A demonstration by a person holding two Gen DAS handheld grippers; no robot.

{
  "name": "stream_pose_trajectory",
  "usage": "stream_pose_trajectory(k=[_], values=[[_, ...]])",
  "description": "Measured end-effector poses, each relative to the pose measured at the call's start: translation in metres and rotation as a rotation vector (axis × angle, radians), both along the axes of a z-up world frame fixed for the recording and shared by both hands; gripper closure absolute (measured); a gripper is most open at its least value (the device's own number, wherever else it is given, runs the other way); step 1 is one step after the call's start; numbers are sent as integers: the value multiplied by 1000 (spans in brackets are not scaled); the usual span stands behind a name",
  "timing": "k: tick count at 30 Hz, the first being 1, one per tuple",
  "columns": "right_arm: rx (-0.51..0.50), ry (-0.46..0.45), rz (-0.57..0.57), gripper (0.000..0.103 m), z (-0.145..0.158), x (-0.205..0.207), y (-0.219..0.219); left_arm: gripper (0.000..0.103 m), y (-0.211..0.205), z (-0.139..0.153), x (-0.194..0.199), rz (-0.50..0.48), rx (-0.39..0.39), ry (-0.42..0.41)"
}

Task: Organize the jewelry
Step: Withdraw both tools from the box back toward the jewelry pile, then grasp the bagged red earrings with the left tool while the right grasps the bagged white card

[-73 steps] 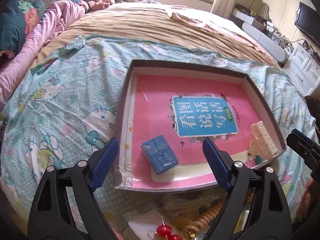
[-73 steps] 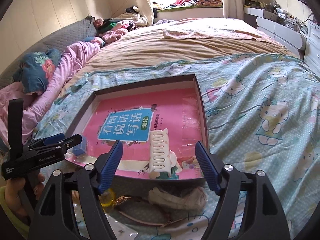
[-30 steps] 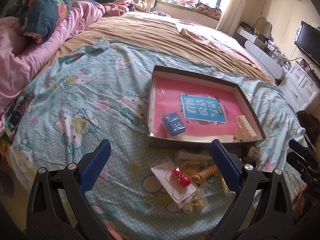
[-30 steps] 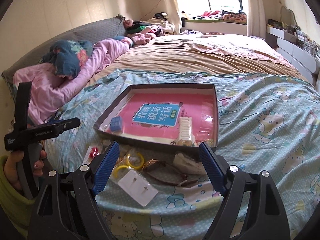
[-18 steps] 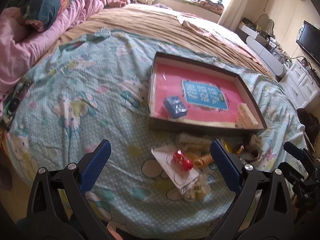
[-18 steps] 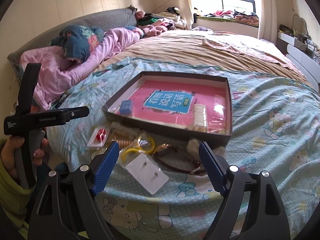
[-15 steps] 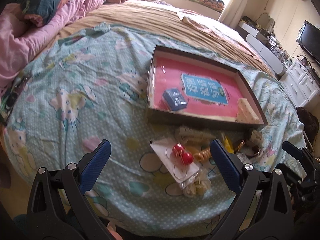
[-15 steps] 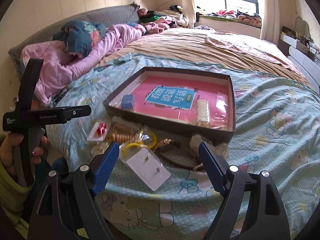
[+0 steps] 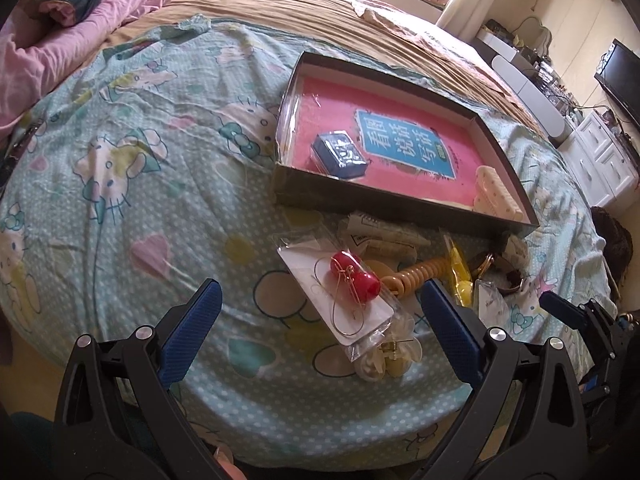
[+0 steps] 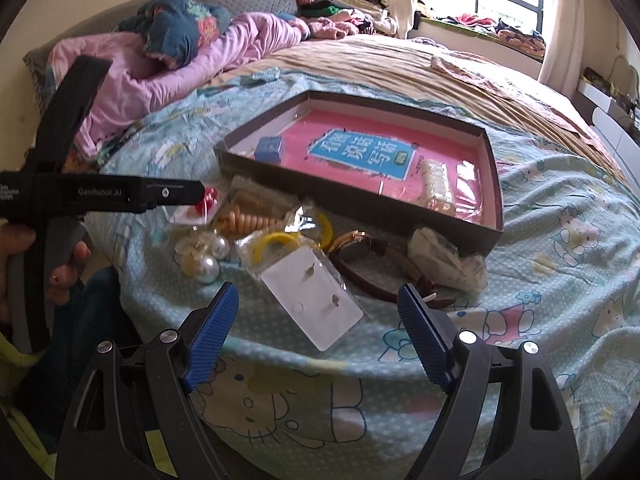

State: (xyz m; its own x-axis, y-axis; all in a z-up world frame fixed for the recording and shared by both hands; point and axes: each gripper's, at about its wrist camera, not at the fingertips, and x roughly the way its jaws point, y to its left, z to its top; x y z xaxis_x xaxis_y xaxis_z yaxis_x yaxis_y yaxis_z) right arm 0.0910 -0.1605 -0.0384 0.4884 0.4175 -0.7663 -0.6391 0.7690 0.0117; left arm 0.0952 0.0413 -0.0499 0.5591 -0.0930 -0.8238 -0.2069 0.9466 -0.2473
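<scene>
I see a bed (image 9: 120,152) covered with a cartoon-cat sheet, with a shallow dark box (image 9: 400,204) lying on it. Inside the box are a pink book (image 9: 328,120), a small blue case (image 9: 339,155) and a cream hair clip (image 9: 496,194). The loose jewelry lies just in front of the box: a card with red earrings (image 9: 352,276), a white stud card (image 10: 314,298), a yellow hoop (image 10: 276,240), pearl pieces (image 10: 208,266) and a brown watch (image 10: 372,264). My left claw (image 9: 320,328) stands apart above the red earrings, holding nothing. My right claw (image 10: 318,328) stands apart over the stud card, also empty.
</scene>
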Motion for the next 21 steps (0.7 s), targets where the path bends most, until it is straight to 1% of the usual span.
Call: stream_pose_trajectory(k=[2, 4, 6, 7, 8, 11, 14, 15, 16, 17, 18, 20, 21], values=[[-13, 6, 4, 22, -5, 1, 2, 11, -1, -4, 1, -1, -9, 11], [-23, 9, 8, 23, -10, 3, 4, 15, -1, -7, 2, -2, -15, 20], [-35, 8, 15, 24, -14, 4, 6, 18, -2, -10, 3, -3, -23, 26], [-41, 8, 19, 25, -17, 5, 8, 18, -1, -11, 3, -1, -27, 28], [-47, 11, 22, 29, -19, 6, 9, 18, -2, -12, 4, 0, -32, 31], [-59, 25, 29, 36, -28, 11, 12, 23, -2, -16, 6, 2, -68, 46], [-67, 27, 30, 39, -34, 14, 15, 25, -5, -20, 9, 1, -67, 52], [-67, 24, 31, 40, -35, 15, 16, 28, -5, -20, 10, 0, -62, 49], [-65, 22, 36, 45, -37, 16, 17, 32, -6, -20, 10, 0, -58, 45], [-64, 23, 41, 50, -37, 16, 18, 33, -6, -20, 11, 0, -52, 39], [-64, 22, 48, 53, -38, 16, 19, 36, -6, -20, 12, 0, -50, 34], [-62, 18, 58, 66, -38, 14, 20, 42, -5, -19, 13, 0, -57, 24], [-60, 19, 62, 69, -38, 14, 20, 49, -5, -19, 13, -4, -61, 16]])
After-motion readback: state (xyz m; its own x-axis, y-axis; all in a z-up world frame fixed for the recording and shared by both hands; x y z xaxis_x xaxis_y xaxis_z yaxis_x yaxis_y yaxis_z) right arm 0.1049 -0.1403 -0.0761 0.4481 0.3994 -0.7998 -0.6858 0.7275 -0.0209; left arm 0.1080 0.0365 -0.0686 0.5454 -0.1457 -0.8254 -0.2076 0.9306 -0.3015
